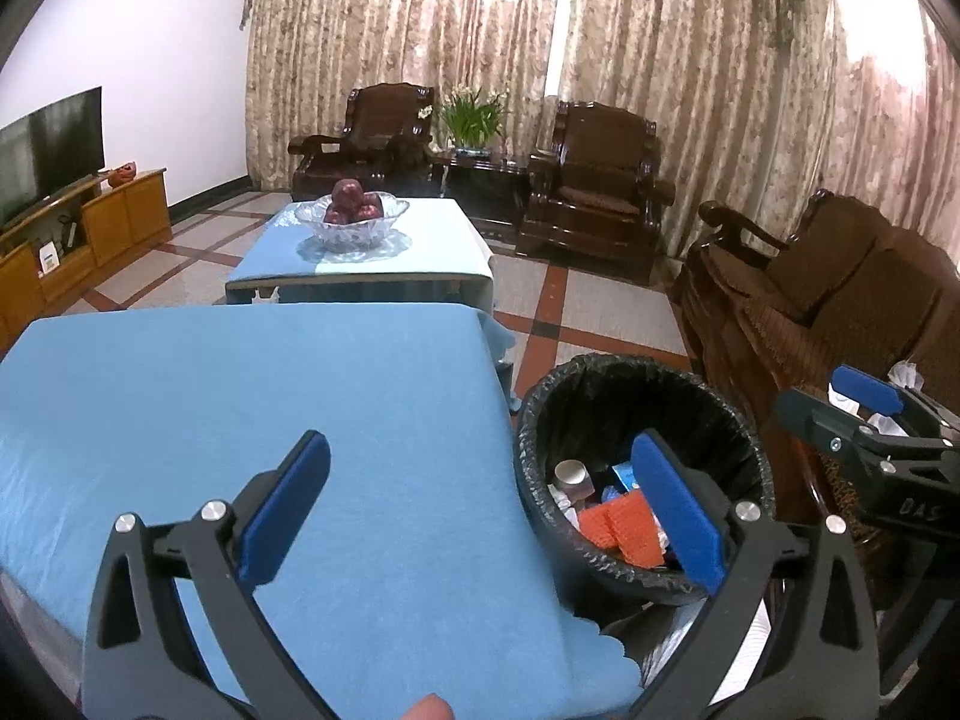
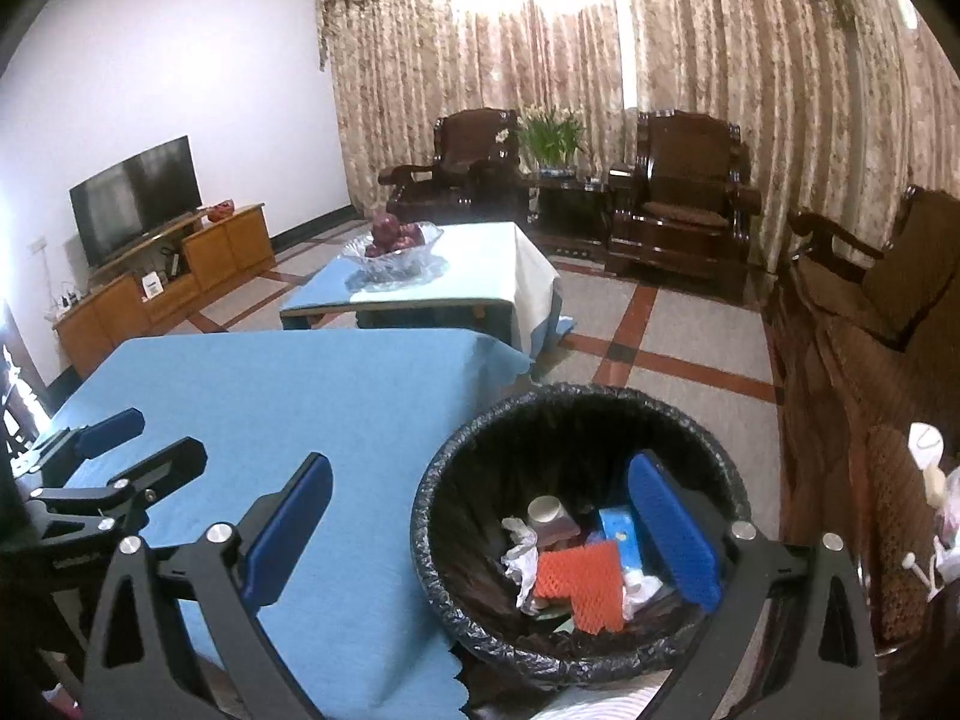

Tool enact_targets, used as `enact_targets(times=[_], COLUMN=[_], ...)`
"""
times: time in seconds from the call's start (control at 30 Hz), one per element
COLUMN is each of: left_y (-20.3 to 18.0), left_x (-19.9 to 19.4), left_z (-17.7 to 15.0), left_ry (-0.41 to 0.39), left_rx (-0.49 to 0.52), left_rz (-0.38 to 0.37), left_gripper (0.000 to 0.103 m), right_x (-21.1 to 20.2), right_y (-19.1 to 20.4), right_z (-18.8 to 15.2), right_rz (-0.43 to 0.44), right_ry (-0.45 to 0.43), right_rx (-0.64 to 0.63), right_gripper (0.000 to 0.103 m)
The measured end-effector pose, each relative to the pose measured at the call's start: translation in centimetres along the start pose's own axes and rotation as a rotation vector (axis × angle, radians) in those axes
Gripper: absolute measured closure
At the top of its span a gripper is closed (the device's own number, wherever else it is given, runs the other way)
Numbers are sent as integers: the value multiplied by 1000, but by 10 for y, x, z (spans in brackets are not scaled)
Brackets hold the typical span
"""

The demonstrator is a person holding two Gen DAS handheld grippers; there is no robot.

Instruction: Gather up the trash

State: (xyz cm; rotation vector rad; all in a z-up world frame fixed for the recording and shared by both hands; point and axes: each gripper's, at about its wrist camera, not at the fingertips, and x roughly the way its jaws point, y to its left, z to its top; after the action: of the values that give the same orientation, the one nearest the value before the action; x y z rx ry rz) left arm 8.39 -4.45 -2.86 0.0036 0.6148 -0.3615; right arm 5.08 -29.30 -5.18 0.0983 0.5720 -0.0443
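A bin with a black liner [image 1: 744, 420] [image 2: 444, 480] stands on the floor right of the blue-clothed table [image 1: 240, 420] [image 2: 300, 396]. Inside lie orange foam netting [image 1: 624, 525] [image 2: 579, 588], a blue packet [image 2: 618, 528], a small jar [image 1: 570, 474] [image 2: 546, 513] and crumpled white paper [image 2: 522, 558]. My left gripper [image 1: 480, 510] is open and empty over the table's right edge. My right gripper [image 2: 480, 516] is open and empty above the bin's left rim. In the left wrist view the right gripper [image 1: 864, 414] shows at the right; in the right wrist view the left gripper [image 2: 120, 444] shows at the left.
A second low table [image 1: 372, 264] [image 2: 480, 276] holds a glass bowl of red apples [image 1: 354, 210] [image 2: 393, 240]. Dark wooden armchairs [image 1: 594, 180] [image 2: 690, 198] stand at the back and a wooden sofa [image 1: 840, 300] to the right. A TV on its cabinet [image 2: 138, 198] stands left.
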Motion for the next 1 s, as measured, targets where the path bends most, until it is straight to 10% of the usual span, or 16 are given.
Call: enact_targets(times=[1.0], left_y=[-8], left_x=[-27], left_z=[6], left_ry=[-56], left_rx=[5], left_rz=[15], left_gripper=[5], right_x=[-26], right_y=[13], right_z=[8], right_rz=[4], right_ry=[-72], right_rx=[-55], right_gripper=[6])
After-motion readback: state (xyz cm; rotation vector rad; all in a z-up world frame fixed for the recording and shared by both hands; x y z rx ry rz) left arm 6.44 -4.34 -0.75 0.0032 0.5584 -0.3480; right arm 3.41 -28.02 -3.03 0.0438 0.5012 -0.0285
